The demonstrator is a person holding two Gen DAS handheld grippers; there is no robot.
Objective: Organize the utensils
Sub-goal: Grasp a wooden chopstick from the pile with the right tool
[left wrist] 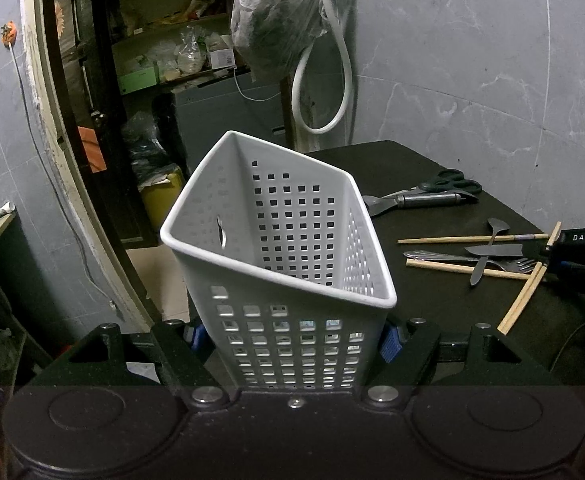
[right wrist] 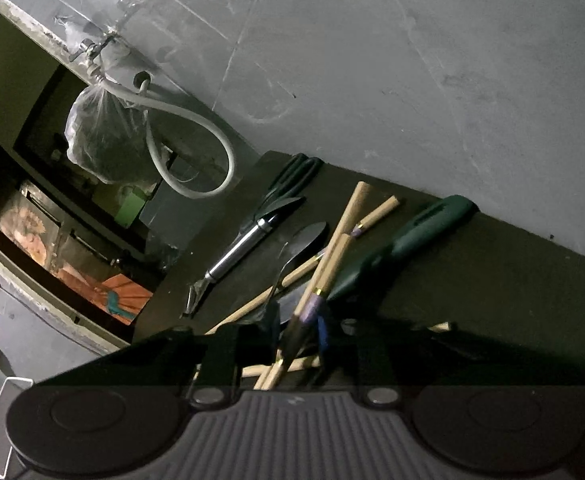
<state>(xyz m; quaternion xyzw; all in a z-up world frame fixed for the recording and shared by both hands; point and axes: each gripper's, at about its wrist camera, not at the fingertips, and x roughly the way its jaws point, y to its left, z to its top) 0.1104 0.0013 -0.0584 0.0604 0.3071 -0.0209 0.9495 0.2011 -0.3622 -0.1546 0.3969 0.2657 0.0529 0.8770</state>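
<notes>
A dark table (left wrist: 432, 160) carries scattered utensils to the right of the held basket: scissors (left wrist: 448, 179), a steel-handled peeler (left wrist: 420, 200), wooden chopsticks (left wrist: 472, 239), forks (left wrist: 508, 265) and a spoon (left wrist: 488, 246) crossing them.

The basket (left wrist: 284, 256) stands tilted at the table's (left wrist: 412, 168) left edge, between the left hand-held gripper's (left wrist: 292, 338) fingers. To its right the scissors (left wrist: 444, 182) lie by the far edge (a peeler (left wrist: 424, 200) just before them). Nearer, toward the right edge, chopsticks (left wrist: 472, 239), forks (left wrist: 504, 263) and a spoon (left wrist: 488, 248) lie crossed in a heap.
</notes>
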